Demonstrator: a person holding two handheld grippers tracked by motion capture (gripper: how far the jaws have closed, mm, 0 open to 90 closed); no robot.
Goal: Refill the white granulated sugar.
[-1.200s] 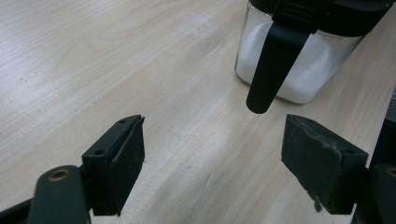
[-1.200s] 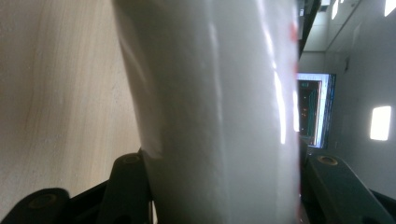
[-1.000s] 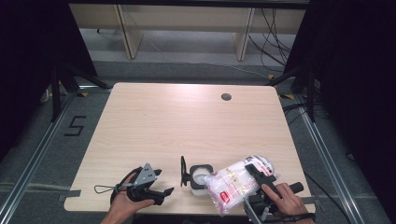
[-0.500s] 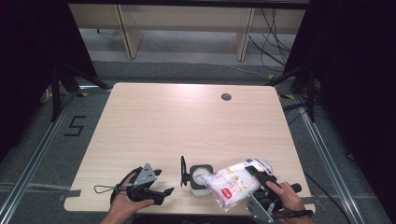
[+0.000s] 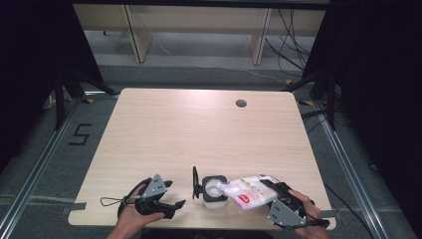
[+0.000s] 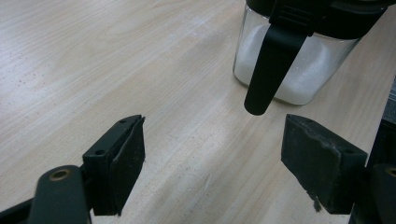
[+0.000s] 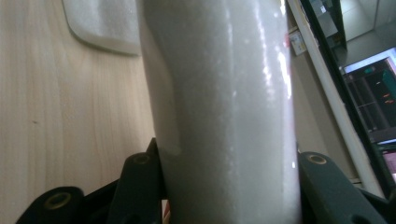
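Observation:
A square glass jar (image 5: pixel 215 193) holding white grains stands near the table's front edge, its black hinged lid (image 5: pixel 196 182) swung open to the left. My right gripper (image 5: pixel 271 193) is shut on a clear bag of white grains (image 5: pixel 249 191). Its jaws have just been closing, with the bag between them. The bag lies tipped to the left with its mouth at the jar's opening. From the right gripper view the bag (image 7: pixel 224 107) bulges between the jaws. My left gripper (image 5: pixel 175 193) rests open on the table left of the jar. Its jaws (image 6: pixel 212 158) face the jar (image 6: pixel 299 70) and the hanging lid (image 6: pixel 273 60), with nothing between them.
The light wooden table (image 5: pixel 199 134) has a round cable hole (image 5: pixel 241 103) at its back right. Shelving and cables stand on the floor beyond the far edge. A metal rail (image 5: pixel 343 164) runs along the table's right side.
My right gripper has moved left and down with the bag, and the bag now lies lower with its mouth at the jar. The left gripper has stayed put.

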